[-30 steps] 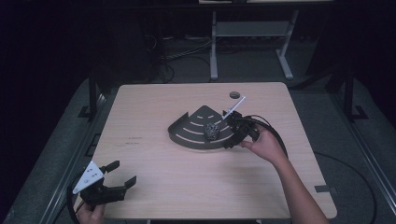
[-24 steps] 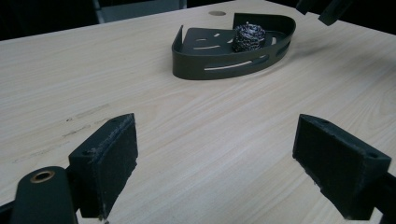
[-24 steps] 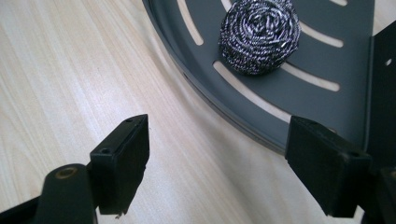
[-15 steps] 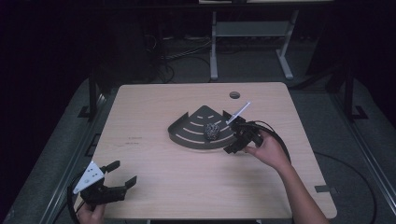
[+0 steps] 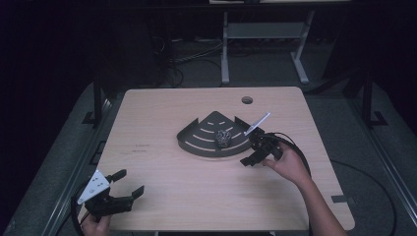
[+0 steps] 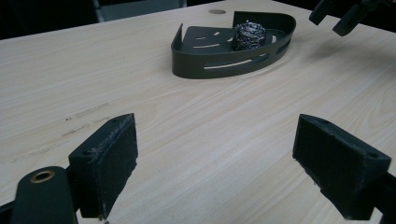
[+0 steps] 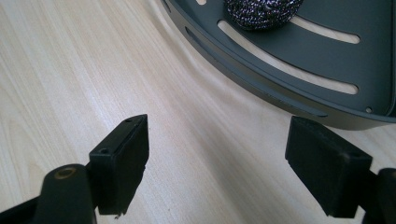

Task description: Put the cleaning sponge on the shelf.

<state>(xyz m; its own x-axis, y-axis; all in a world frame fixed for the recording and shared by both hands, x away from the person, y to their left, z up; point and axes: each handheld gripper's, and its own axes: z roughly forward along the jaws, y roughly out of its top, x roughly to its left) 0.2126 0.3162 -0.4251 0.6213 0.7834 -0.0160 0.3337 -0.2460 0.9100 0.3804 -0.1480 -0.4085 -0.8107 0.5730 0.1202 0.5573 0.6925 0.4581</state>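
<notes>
1. A steel scourer [image 5: 224, 137] sits inside the dark fan-shaped tray [image 5: 196, 145] mid-table;
2. The right gripper [image 5: 256, 150] (jaws spread wide, empty) hovers just beside the tray's curved wall;
3. The left gripper [image 5: 129, 184] waits gaping, well apart, near the table [image 5: 162, 118] edge.

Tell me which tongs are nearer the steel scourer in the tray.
Right. The right tongs hang open just outside the tray's curved rim, beside the scourer. The left tongs sit open at the table's near-left corner.
</notes>
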